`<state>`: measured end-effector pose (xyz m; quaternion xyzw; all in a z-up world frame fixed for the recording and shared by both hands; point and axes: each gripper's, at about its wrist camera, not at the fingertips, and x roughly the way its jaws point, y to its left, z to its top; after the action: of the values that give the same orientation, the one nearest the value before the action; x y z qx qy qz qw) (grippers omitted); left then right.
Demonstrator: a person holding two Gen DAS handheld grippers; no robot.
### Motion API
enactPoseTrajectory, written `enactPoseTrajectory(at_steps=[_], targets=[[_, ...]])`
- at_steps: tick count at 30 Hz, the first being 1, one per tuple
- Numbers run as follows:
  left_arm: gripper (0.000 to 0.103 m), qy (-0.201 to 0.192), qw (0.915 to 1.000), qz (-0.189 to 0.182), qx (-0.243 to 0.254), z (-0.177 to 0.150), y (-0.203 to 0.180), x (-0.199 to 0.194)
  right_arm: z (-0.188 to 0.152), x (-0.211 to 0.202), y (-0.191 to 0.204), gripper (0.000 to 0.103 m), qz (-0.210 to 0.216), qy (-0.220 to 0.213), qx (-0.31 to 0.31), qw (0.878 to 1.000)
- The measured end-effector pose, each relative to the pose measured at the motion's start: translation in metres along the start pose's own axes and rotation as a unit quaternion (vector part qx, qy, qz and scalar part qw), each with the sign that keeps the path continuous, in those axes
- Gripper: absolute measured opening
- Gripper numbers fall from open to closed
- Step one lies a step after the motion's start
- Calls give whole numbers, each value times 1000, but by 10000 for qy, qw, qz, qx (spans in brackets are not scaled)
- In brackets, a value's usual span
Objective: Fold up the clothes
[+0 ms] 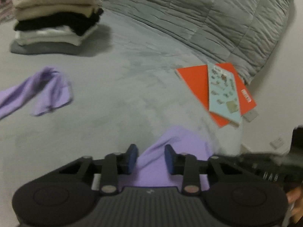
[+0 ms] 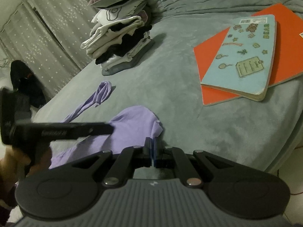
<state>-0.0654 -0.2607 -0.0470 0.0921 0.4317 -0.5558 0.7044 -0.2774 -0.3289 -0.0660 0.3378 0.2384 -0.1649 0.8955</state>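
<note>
A lilac garment [image 1: 170, 151] lies crumpled on the grey bed; one sleeve [image 1: 43, 90] stretches off to the left. My left gripper [image 1: 151, 158] is open, its blue pads on either side of a raised fold of the lilac cloth. In the right wrist view the garment [image 2: 130, 124] lies just ahead, with its sleeve [image 2: 100, 92] trailing toward the stack. My right gripper [image 2: 152, 151] is shut, its pads pinching the garment's near edge. The left gripper [image 2: 111, 128] reaches in from the left onto the cloth.
A tall stack of folded clothes [image 1: 55, 17] [image 2: 121, 43] stands at the back of the bed. A light blue book [image 2: 244, 56] lies on orange folders [image 1: 197, 83] at the right. A quilted grey duvet [image 1: 208, 19] is bunched behind. Curtains [image 2: 47, 28] hang beyond the bed.
</note>
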Motion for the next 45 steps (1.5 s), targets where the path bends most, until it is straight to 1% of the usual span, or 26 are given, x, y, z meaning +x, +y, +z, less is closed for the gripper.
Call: enactPoseTrajectory(at_steps=[2, 4, 6, 9, 14, 16, 18, 21, 23, 26, 27, 28, 29, 30, 31, 34, 35, 37, 38, 41, 43, 45], targets=[[17, 86, 9994, -238, -249, 7, 2, 8, 1, 0, -3, 1, 56, 11, 59, 10000], [4, 119, 9976, -448, -509, 12, 2, 14, 1, 0, -5, 1, 102, 20, 124, 9999], [3, 77, 9966, -539, -626, 13, -2, 20, 1, -1, -6, 1, 120, 24, 161, 9998], [2, -74, 9964, -587, -614, 12, -12, 25, 2, -3, -4, 1, 90, -23, 152, 9998], [2, -527, 9950, -648, -554, 9, -24, 23, 2, -19, 1, 1, -185, -408, 8, 9990], [2, -675, 9950, -521, -518, 8, -26, 25, 2, -24, 2, 1, -310, -471, -14, 9984], [2, -754, 9958, -297, -427, 7, -28, 29, 1, -26, 1, 1, -443, -427, -21, 9981], [2, -866, 9962, 29, -115, 1, -36, 39, 0, -21, 2, 1, -599, -266, -91, 9978], [3, -990, 9949, 192, 83, -4, -41, 40, 0, -20, 6, 1, -700, -268, -195, 9970], [6, -1080, 9933, 341, 219, -7, -48, 37, 0, -18, 11, 2, -851, -309, -360, 9952], [11, -1093, 9930, 369, 234, -8, -50, 35, 0, -18, 13, 2, -901, -323, -415, 9945], [17, -1107, 9929, 382, 226, -9, -51, 33, 0, -17, 15, 2, -952, -337, -470, 9938], [22, -1134, 9926, 388, 184, -9, -52, 30, -1, -18, 18, 8, -1063, -417, -595, 9917], [35, -1188, 9920, 417, 123, -11, -52, 25, -1, -20, 23, 16, -1216, -542, -769, 9881], [44, -1267, 9908, 460, 61, -13, -52, 20, -2, -21, 26, 16, -1349, -644, -918, 9845], [48, -1474, 9877, 521, -87, -20, -48, 3, -1, -24, 30, 16, -1401, -794, -1081, 9810], [49, -1529, 9866, 553, -130, -23, -46, -3, -1, -23, 30, 19, -1343, -780, -1036, 9824], [53, -1611, 9844, 682, -165, -31, -39, -17, 0, -20, 32, 29, -1234, -726, -946, 9852], [54, -1639, 9834, 763, -167, -35, -35, -23, 0, -18, 34, 36, -1202, -712, -926, 9859], [54, -1735, 9789, 1065, -179, -48, -20, -44, 0, -12, 44, 37, -1146, -684, -938, 9866], [57, -1806, 9744, 1319, -208, -57, -9, -60, -1, -9, 54, 38, -1123, -685, -987, 9864], [58, -1847, 9694, 1603, -220, -67, 3, -75, -3, -6, 64, 40, -1087, -677, -1051, 9862]])
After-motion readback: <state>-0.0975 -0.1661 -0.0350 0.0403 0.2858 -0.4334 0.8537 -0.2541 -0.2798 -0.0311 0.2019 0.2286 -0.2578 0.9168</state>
